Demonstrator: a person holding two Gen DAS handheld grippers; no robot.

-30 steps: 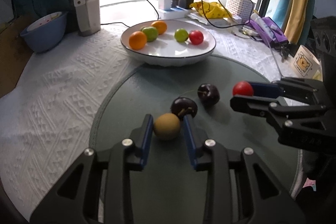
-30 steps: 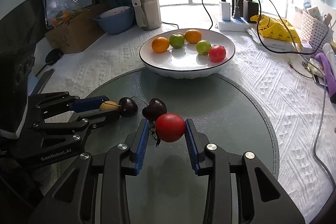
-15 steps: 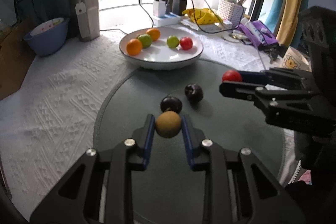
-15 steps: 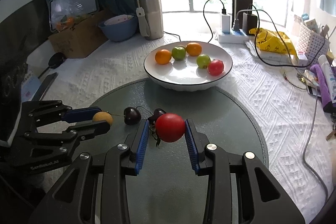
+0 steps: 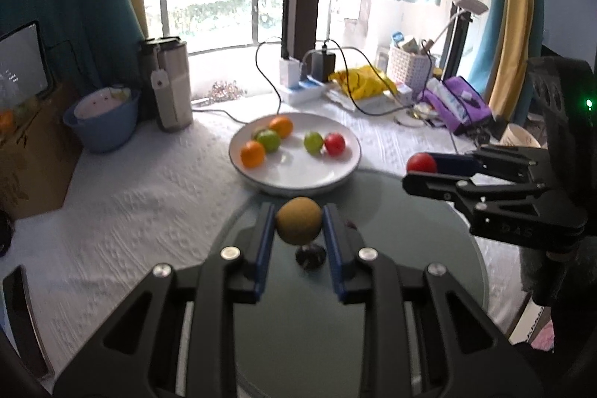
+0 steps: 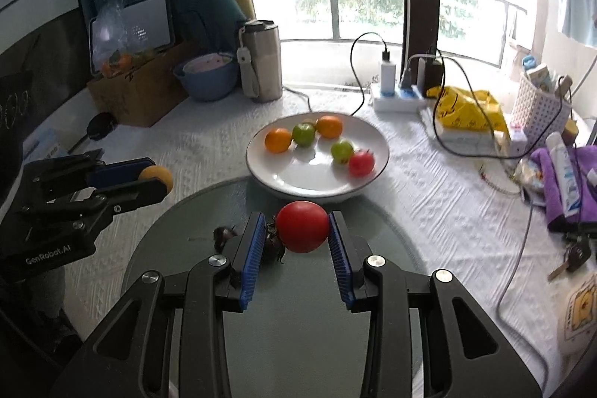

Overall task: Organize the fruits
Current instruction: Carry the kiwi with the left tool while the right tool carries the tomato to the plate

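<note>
Left wrist view: the left gripper (image 5: 299, 226) fills the lower frame, its jaws clamped on a tan round fruit (image 5: 298, 219) held clear of the dark glass mat (image 5: 410, 271). Under it one dark fruit (image 5: 310, 256) lies on the mat. At centre right the right gripper (image 5: 423, 170) carries a red tomato (image 5: 421, 162). The white plate (image 5: 298, 179) sits at mid frame, just beyond the mat, with two oranges, two green fruits and a red one on it. The step in hand looks like carrying both fruits to that plate — best to come in over the near rim and lower onto the bare front part, so nothing already there gets knocked.

Right wrist view: the right gripper's jaws are closed on the red tomato, in the lower middle of the frame, with the plate directly above it in the picture. The left gripper with its tan fruit is at mid left. A dark fruit (image 6: 223, 234) shows beside the left pad.

Around: a steel flask (image 6: 261, 60) and blue bowl (image 6: 207, 77) at upper left, a power strip (image 6: 397, 97) with trailing cables at upper right — none in the path. The real risk is the two grippers crowding each other over the plate.
</note>
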